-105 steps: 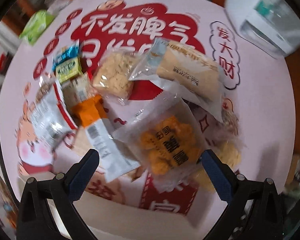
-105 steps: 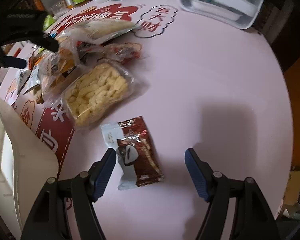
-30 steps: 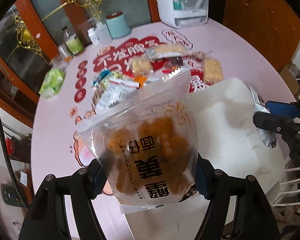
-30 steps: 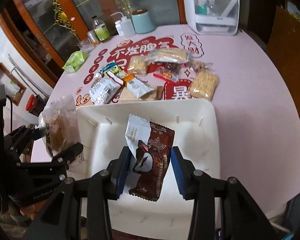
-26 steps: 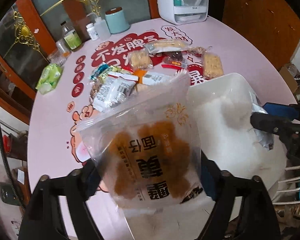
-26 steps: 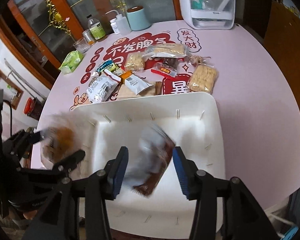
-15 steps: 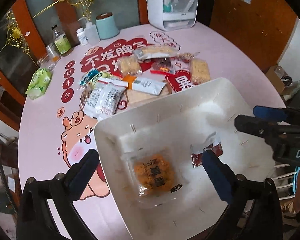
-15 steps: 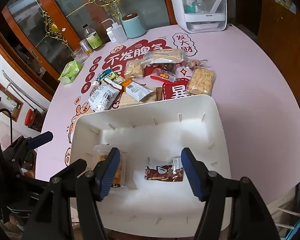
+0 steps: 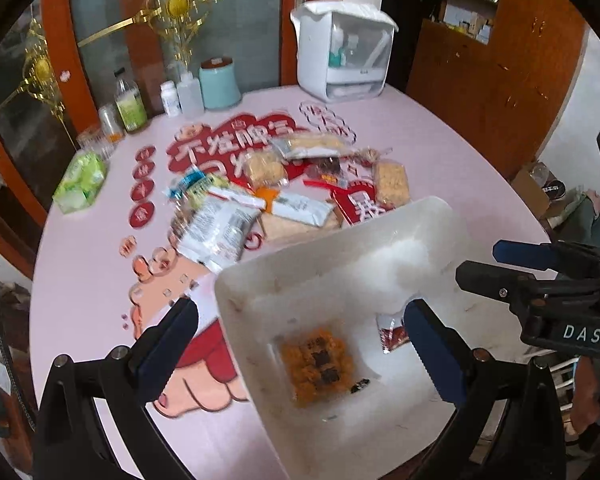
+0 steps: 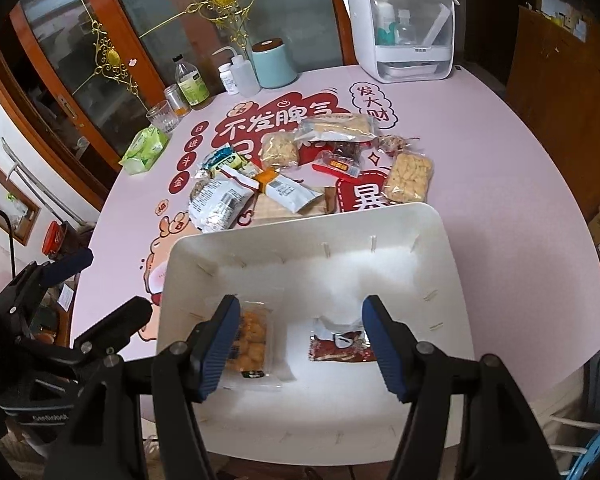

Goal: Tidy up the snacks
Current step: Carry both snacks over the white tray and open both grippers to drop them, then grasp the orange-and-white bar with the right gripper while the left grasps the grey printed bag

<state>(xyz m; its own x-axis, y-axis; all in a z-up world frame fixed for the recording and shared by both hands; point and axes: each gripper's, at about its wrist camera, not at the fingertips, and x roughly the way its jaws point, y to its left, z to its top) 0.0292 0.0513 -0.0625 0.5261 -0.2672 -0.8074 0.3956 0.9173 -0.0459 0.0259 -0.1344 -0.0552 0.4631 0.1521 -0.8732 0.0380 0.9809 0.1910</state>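
A white bin [image 9: 236, 280] [image 10: 300, 220] stands at the near edge of the pink table. In it lie a clear bag of orange snacks [image 9: 318, 364] [image 10: 252, 338] and a brown chocolate packet [image 9: 392, 334] [image 10: 340, 346], a little apart. My left gripper [image 9: 298, 312] [image 10: 116, 284] hangs open above the bin's left side, nothing between its fingers. My right gripper [image 10: 300, 304] [image 9: 482, 264] is open and empty above the bin too. Beyond the bin lies a pile of snack packets [image 9: 292, 184] [image 10: 300, 168] on the red print.
At the table's far side stand a white dispenser box [image 10: 400, 28], a teal canister [image 10: 274, 64], bottles and a glass [image 10: 162, 116]. A green tissue pack [image 10: 144, 150] lies far left. Wooden cabinets close in the right.
Both grippers held packets over the bin a second ago, then opened. The orange bag and the brown packet dropped into the bin. Both grippers have since lifted and tilted up.
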